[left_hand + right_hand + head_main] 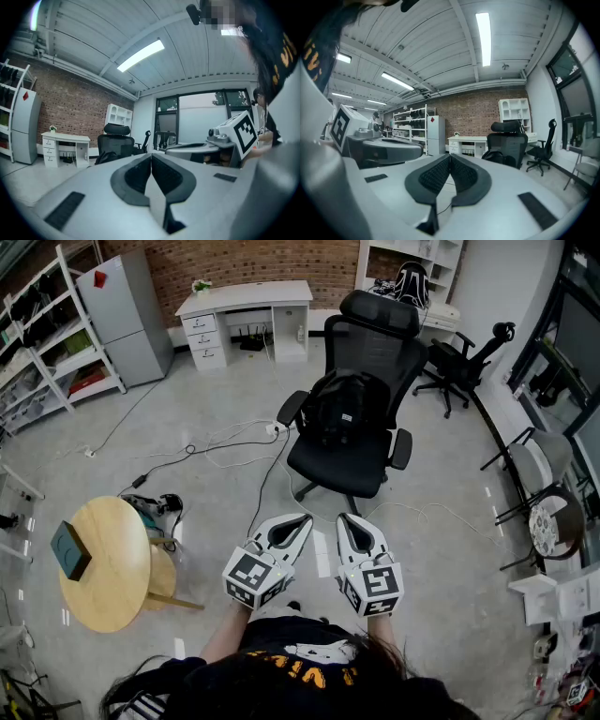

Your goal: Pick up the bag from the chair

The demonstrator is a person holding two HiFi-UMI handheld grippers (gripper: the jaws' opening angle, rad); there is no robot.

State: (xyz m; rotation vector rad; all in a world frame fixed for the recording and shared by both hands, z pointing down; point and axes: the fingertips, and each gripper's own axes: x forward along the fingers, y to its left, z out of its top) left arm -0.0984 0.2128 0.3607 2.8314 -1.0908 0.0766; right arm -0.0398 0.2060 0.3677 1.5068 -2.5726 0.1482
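A black backpack (pixel 339 409) sits upright on the seat of a black mesh office chair (pixel 361 442), leaning on its backrest. Both grippers are held close to my body, well short of the chair. My left gripper (pixel 302 520) has its jaws pressed together with nothing between them. My right gripper (pixel 347 519) is likewise shut and empty. The chair (pixel 115 143) and bag (pixel 104 157) show small and far off in the left gripper view. In the right gripper view the chair (pixel 509 143) stands ahead to the right, with the bag (pixel 493 156) on its seat.
A round wooden table (pixel 108 563) with a dark box (pixel 70 550) stands at my left. Cables (pixel 220 448) trail over the floor left of the chair. A white desk (pixel 246 320), a grey cabinet (pixel 124 315), shelving (pixel 42 343) and another black chair (pixel 461 362) line the room's far side.
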